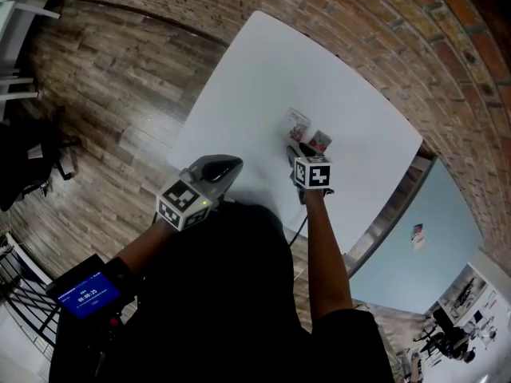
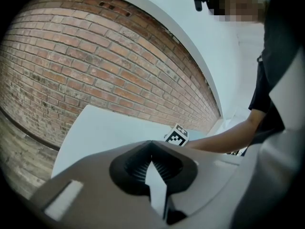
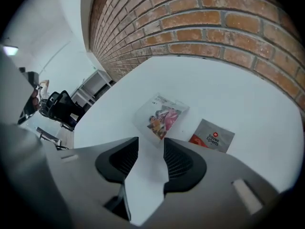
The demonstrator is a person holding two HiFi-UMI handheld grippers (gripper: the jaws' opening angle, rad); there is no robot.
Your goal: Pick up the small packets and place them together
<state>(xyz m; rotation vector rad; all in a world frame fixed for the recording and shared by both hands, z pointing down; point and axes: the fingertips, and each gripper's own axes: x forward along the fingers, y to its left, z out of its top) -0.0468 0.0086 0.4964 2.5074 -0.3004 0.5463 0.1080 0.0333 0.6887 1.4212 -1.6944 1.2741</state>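
Note:
Two small packets lie side by side on the white table point(image 1: 263, 78). One is a pale packet with a colourful picture point(image 3: 162, 118) point(image 1: 298, 121); the other is grey and red point(image 3: 212, 136) point(image 1: 320, 141). My right gripper point(image 3: 150, 149) point(image 1: 294, 152) stands open just short of them, with only bare table between its jaws. Back at the table's near edge, my left gripper point(image 2: 151, 159) point(image 1: 235, 164) is shut and empty. Its own view shows the right gripper's marker cube point(image 2: 177, 135) and the person's forearm point(image 2: 224, 136).
A brick wall point(image 3: 228, 32) runs along the far side of the table. Wooden floor point(image 1: 104, 86) lies to the left, with dark chairs point(image 1: 28, 162) at the left edge. The table's right edge point(image 1: 399, 182) is close to the packets.

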